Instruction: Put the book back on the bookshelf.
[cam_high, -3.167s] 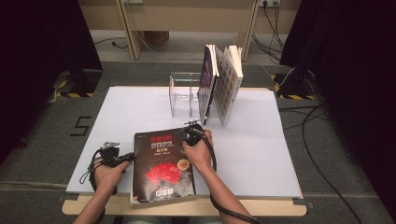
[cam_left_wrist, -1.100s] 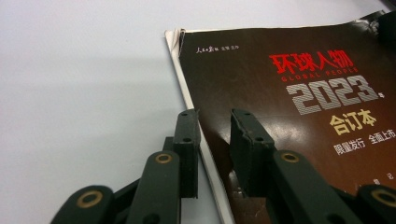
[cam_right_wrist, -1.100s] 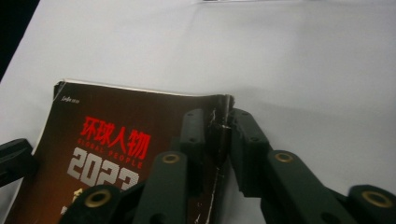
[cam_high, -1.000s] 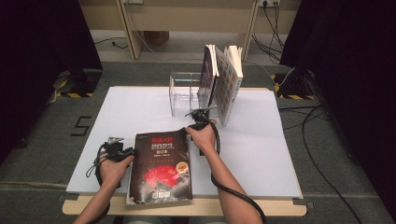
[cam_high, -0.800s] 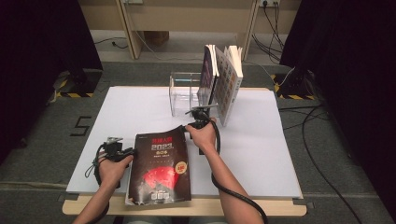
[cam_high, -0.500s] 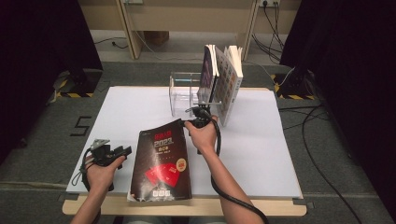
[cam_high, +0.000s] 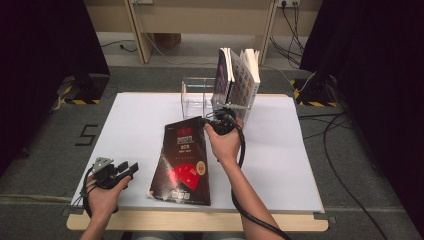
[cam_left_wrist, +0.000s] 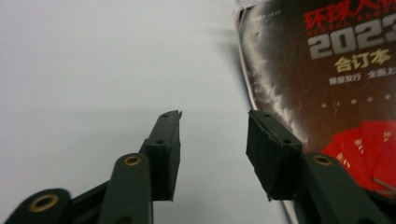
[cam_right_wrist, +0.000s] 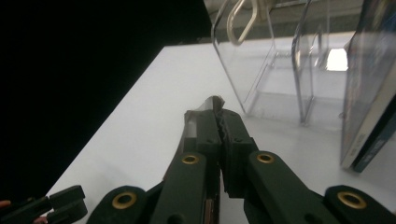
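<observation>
Two tongs are at work, one in each hand. From the high view, the right tongs (cam_high: 212, 121) pinch the top edge of the dark book (cam_high: 182, 161) and tip that end up off the white tabletop (cam_high: 300, 160). The near end of the book rests on the tabletop. The grip is only on a thin edge, so the book could slip out and flop down, or its cover could bend. It could also bump the clear rack (cam_high: 197, 97) or the standing books (cam_high: 237, 75) close behind. The left tongs (cam_high: 127, 170) sit apart from the book, near the tabletop's front left corner.

Left gripper view: the left tongs (cam_left_wrist: 212, 135) have just been opening, with nothing between them. The book (cam_left_wrist: 327, 70) is cut off at the right.

Right gripper view: the right tongs (cam_right_wrist: 217, 116) are clenched on a thin edge. The book is mostly hidden below them, and the clear rack (cam_right_wrist: 271, 65) is hard to make out.
</observation>
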